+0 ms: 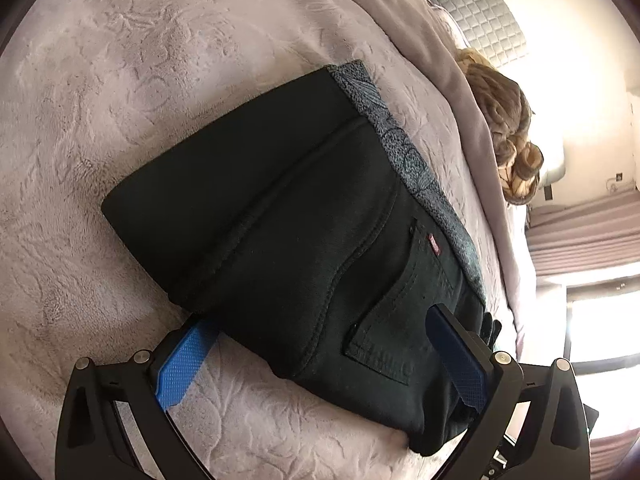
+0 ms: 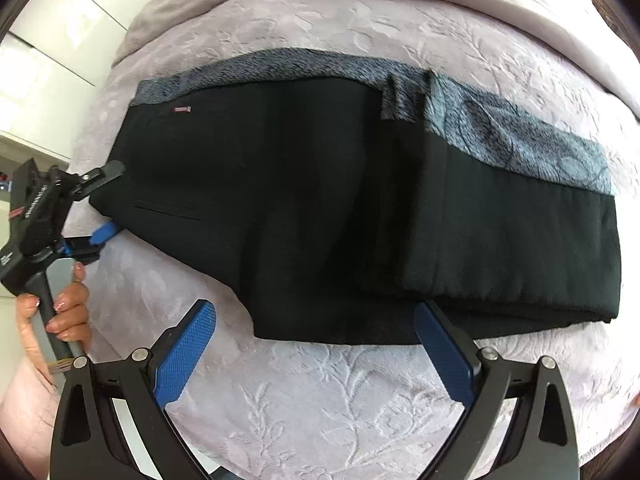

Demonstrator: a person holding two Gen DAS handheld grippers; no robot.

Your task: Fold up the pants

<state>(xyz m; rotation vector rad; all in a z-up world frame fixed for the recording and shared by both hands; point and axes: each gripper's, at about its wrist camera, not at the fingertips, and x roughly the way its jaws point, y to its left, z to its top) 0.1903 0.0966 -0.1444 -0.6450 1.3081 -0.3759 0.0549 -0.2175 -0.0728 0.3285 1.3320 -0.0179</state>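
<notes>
Black pants [image 1: 280, 208] lie folded on a lilac embossed bedspread [image 1: 120, 80], with a grey fleece lining [image 1: 404, 152] showing along their far edge. A back pocket with a small red tag [image 1: 433, 245] faces up. My left gripper [image 1: 320, 320] is open, its blue fingers [image 1: 184, 364] straddling the waist end of the pants. In the right wrist view the pants [image 2: 320, 208] stretch across the bed. The right gripper [image 2: 314, 310] is open at their near edge, holding nothing. The left gripper [image 2: 107, 200] shows at the waist, held by a hand [image 2: 64, 312].
A bunched lilac blanket [image 1: 420, 32] runs along the far side of the bed, beside a brown chunky knit throw [image 1: 508, 120] and a grey quilted headboard [image 1: 484, 16]. Curtains and a bright window [image 1: 600, 320] are on the right. White cabinet doors [image 2: 48, 40] stand beyond the bed.
</notes>
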